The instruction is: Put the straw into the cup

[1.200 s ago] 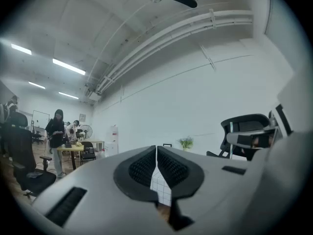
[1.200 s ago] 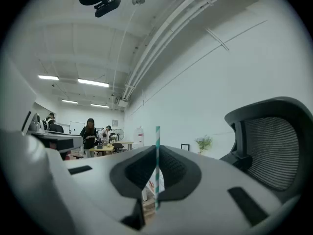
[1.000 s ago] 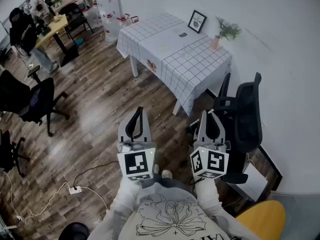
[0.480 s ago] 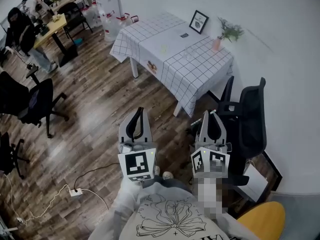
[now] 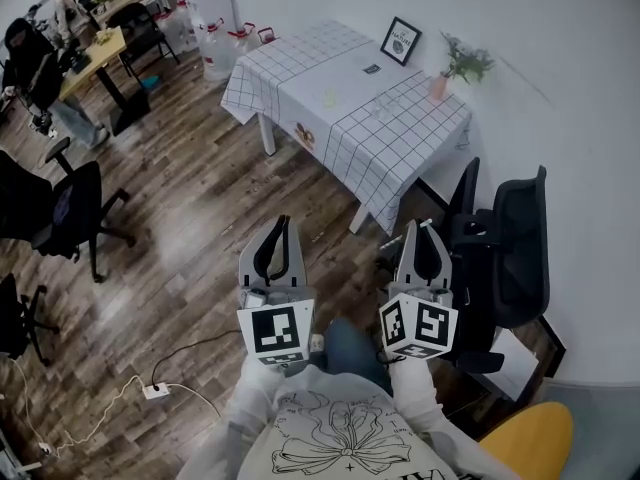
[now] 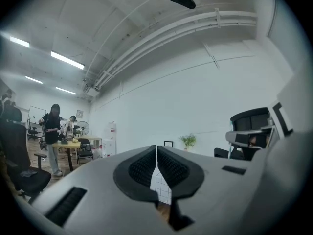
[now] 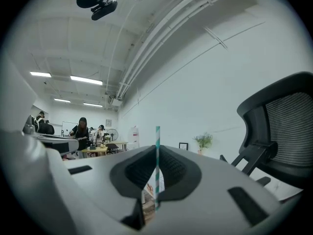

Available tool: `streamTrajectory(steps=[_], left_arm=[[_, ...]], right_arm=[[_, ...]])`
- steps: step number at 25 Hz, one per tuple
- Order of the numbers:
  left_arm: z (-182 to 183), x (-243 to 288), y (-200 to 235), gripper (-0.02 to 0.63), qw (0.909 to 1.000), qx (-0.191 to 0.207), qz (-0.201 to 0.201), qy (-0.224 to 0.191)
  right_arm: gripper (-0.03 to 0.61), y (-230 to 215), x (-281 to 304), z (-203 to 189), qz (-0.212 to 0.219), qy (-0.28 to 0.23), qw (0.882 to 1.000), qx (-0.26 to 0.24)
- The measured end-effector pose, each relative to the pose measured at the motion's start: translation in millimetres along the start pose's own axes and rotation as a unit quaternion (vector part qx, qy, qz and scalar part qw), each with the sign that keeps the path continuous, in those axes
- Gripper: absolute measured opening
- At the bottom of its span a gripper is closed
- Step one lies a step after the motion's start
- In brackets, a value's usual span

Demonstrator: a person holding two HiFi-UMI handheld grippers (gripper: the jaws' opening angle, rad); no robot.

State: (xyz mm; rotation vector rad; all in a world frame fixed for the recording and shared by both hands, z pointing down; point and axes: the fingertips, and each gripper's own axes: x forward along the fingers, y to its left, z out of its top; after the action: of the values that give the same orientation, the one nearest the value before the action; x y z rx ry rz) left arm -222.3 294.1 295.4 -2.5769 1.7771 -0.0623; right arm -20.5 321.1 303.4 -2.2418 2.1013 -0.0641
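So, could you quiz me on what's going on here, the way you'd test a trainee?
1. True or false: the right gripper is clamped on a striped straw.
2. Pick one. The left gripper holds: A) a cup, B) a straw, C) nothing, with its jaws closed together.
3. Fill the gap: the table with the plant on it wears a white cloth printed with a grid of ____.

Key: 1 true; 2 C; 3 squares.
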Motion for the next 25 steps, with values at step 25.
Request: streamTrajectory(steps=[25], left_arm=[[-6.9, 266.4, 32.3, 0.009, 0.9996, 0.009, -0.021, 0.018]], right_arm=[[0.015, -39.7, 265.9, -12.8, -0.008, 0.001, 1.0, 0.018]])
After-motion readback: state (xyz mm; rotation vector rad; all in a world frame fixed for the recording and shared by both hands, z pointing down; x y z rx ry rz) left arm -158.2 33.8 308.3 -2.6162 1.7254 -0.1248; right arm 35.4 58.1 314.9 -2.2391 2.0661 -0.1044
